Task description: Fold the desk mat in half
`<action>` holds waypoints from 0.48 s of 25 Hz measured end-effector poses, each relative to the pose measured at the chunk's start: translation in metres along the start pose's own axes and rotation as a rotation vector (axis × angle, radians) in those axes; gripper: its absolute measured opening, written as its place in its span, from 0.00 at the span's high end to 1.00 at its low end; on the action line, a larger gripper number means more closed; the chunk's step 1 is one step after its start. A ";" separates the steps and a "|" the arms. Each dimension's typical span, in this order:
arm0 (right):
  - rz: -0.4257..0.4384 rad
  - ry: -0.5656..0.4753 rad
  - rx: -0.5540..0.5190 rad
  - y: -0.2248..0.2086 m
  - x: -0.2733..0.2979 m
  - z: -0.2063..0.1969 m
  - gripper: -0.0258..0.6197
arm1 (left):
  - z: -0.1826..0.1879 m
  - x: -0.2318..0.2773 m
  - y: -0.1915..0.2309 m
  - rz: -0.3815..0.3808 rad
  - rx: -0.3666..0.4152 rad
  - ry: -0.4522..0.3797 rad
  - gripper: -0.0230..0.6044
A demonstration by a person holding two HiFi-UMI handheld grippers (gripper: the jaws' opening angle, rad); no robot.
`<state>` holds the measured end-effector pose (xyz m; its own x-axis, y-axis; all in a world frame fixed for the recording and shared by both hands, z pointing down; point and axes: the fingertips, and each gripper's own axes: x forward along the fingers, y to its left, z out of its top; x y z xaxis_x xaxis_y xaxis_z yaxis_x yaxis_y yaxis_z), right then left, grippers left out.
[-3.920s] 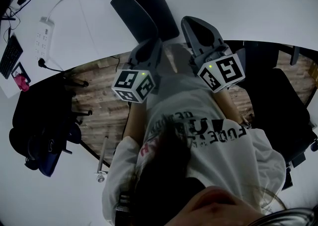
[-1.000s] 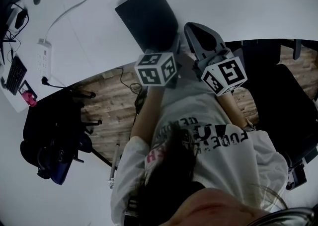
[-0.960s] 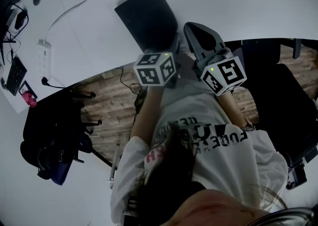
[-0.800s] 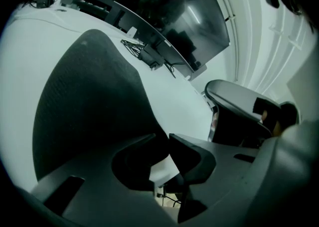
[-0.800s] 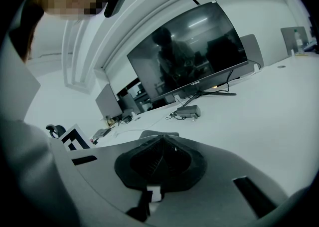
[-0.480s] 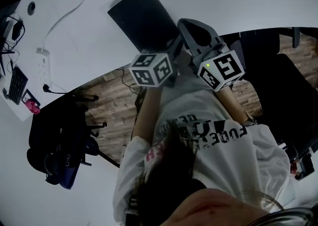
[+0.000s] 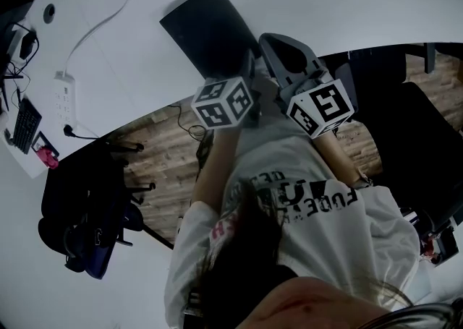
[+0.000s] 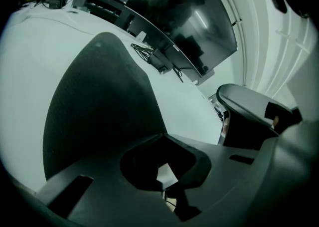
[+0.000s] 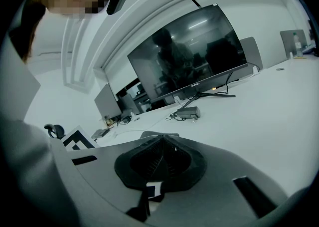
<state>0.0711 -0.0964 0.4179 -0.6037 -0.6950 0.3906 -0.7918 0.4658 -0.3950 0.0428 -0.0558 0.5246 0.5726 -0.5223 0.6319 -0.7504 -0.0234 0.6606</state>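
The dark desk mat (image 7: 210, 27) lies flat on the white table (image 7: 362, 2) as one slab, with no loose flap showing. My left gripper (image 7: 249, 58) is at the mat's near right corner. Its jaws have just been closing. In the left gripper view they meet tip to tip (image 8: 163, 134) over the mat's (image 8: 99, 101) near edge, and I see nothing between them. My right gripper (image 7: 279, 38) rests just right of the mat, shut and empty (image 9: 162, 139), pointing across bare table.
A power strip (image 7: 64, 92) with its cable lies far left on the table. A big dark monitor (image 9: 194, 56) stands at the back, with a small box and cables (image 9: 189, 113) before it. Black chairs (image 7: 79, 204) stand on the wooden floor below the table's edge.
The mat earlier showed two offset layers; now it lies as one slab. My left gripper has moved up and right to the mat's near edge. The right gripper has stayed put.
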 end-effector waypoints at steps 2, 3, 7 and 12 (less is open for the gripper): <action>0.002 -0.001 -0.002 0.002 0.000 -0.001 0.96 | -0.001 0.000 0.000 0.000 0.016 0.003 0.96; 0.003 -0.001 -0.002 0.003 0.000 -0.001 0.96 | 0.000 0.000 0.000 -0.003 0.022 0.004 0.96; 0.002 -0.005 0.000 0.004 -0.001 -0.002 0.96 | 0.002 -0.006 -0.003 -0.024 0.041 -0.005 0.96; -0.004 0.002 -0.006 0.003 -0.005 -0.005 0.96 | 0.013 -0.019 -0.015 -0.047 0.071 -0.060 0.96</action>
<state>0.0715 -0.0888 0.4193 -0.6007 -0.6959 0.3935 -0.7947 0.4662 -0.3887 0.0390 -0.0569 0.4976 0.5884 -0.5694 0.5741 -0.7460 -0.1083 0.6571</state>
